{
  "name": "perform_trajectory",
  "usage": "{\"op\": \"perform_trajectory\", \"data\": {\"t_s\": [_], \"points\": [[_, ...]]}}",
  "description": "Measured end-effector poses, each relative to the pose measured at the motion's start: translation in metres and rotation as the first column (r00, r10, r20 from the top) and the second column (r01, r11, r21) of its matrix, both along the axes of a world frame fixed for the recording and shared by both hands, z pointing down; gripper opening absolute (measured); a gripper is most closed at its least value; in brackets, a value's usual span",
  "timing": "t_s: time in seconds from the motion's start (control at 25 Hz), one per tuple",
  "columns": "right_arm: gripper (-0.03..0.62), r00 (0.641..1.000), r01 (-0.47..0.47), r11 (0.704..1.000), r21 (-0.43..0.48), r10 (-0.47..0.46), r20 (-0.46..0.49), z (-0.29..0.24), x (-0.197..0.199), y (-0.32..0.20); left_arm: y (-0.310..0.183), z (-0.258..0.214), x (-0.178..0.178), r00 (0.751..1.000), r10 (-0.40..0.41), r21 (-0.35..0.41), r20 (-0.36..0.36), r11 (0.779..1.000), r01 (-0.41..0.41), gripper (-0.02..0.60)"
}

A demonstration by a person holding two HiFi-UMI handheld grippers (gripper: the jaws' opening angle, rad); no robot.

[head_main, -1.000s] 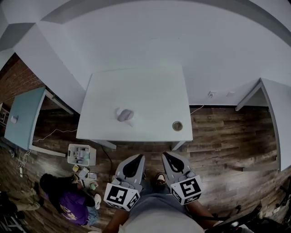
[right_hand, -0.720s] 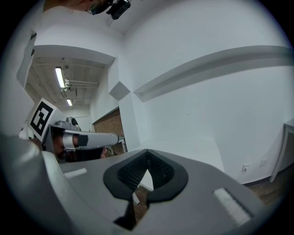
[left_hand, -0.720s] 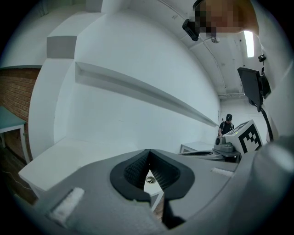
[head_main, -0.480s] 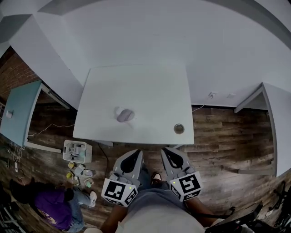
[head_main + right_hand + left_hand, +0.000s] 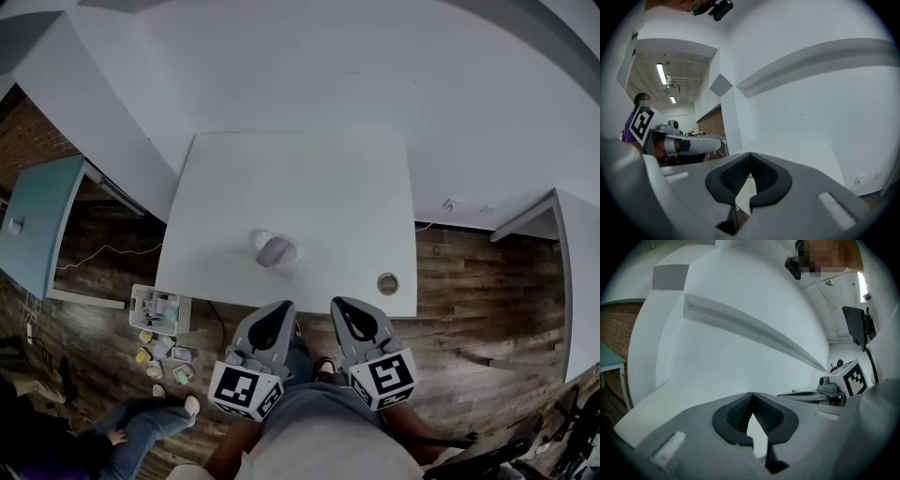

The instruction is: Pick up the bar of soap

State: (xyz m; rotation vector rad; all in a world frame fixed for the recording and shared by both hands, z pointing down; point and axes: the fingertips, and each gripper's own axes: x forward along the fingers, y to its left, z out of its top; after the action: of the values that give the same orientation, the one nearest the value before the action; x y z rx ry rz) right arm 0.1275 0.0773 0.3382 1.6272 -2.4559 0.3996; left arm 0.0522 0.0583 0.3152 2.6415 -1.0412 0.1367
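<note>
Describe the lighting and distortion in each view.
Head view: heavy fisheye bows the edges of the table; the light is flat and dim, and the soap is small with only a faint shadow. Left gripper view: a round black vignette, with the left gripper close and slightly soft. Right gripper view: the same vignette, and a bright ceiling lamp at upper left.

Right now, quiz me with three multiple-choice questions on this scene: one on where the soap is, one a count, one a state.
1. Where does the soap lie? A the white table; B the floor; C the blue table.
2. How many grippers show in the head view? A one; B two; C three.
3. The left gripper has its jaws: A wide apart; B shut on the soap; C shut on nothing.
Answers: 1 A, it sits on the tabletop near the front edge. 2 B, the left gripper and the right gripper are side by side, short of the table. 3 C, the jaws meet with nothing between them.
</note>
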Motion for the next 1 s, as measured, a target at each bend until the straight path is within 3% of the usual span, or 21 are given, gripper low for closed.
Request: {"op": "perform_trajectory", "data": {"t_s": [0.64, 1.0], "points": [[0.003, 0.999, -0.01, 0.999, -0.046, 0.008, -0.039, 0.019, -0.046, -0.11, -0.104, 0.032, -0.049, 1.0, 0.023, -0.071, -0.003, 0.997, -0.024, 0.002], [0.003, 0.995, -0.044, 0.998, -0.053, 0.039, -0.088, 0.033, -0.042, -0.149, -0.129, 0.064, -0.068, 1.0, 0.019, -0.15, -0.012, 0.988, -0.021, 0.003]]}}
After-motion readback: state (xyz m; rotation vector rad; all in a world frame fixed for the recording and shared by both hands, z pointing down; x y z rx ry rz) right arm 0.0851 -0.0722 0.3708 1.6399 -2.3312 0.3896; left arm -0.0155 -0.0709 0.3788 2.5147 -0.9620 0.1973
